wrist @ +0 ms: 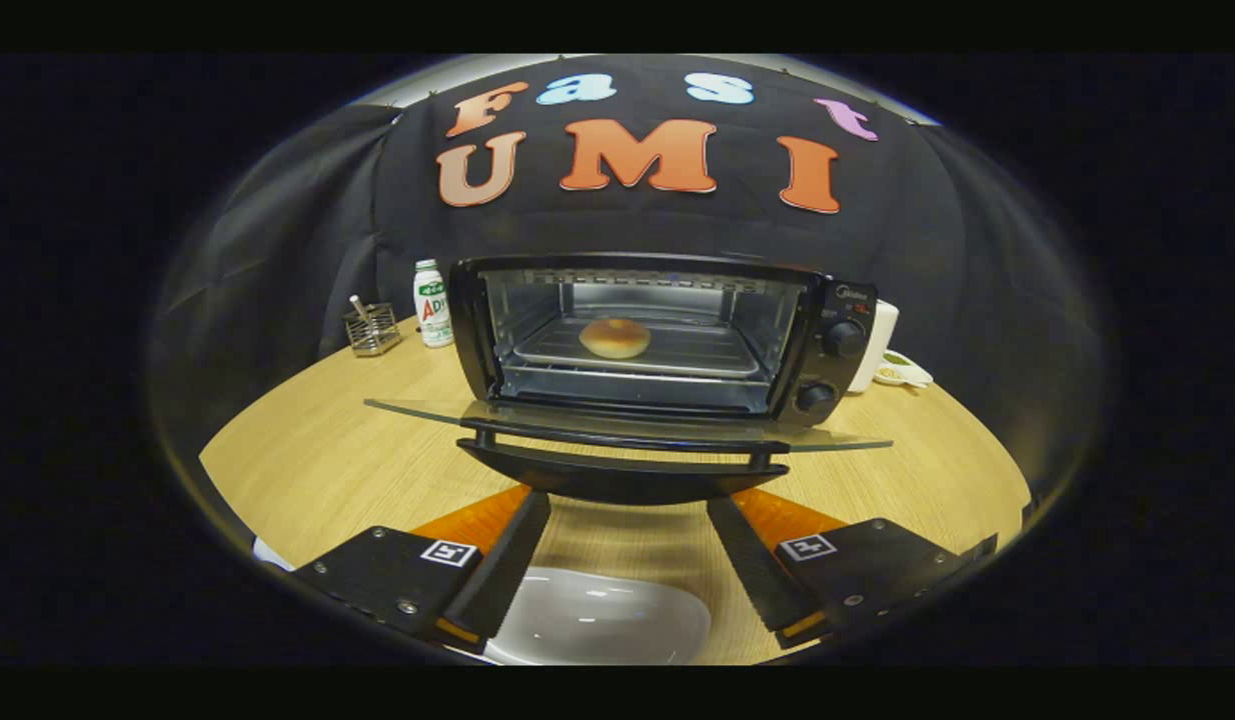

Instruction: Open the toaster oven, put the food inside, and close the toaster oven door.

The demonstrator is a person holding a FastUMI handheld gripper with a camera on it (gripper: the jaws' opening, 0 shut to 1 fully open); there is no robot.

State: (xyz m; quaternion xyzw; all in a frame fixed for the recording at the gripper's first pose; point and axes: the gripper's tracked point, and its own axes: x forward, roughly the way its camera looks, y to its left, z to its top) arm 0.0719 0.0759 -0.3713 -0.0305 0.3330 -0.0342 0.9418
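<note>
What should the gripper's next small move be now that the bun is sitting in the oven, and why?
Probably lift the door shut. The bun already lies on the tray inside the toaster oven, and the door hangs fully open. The gripper is open and holds nothing, its fingers spread just below the door handle, so pushing up from under it looks like the move.

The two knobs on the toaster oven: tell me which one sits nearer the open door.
The lower knob. It sits just above the right end of the dropped door; the upper knob is higher on the panel. The open gripper waits under the door's handle.
</note>
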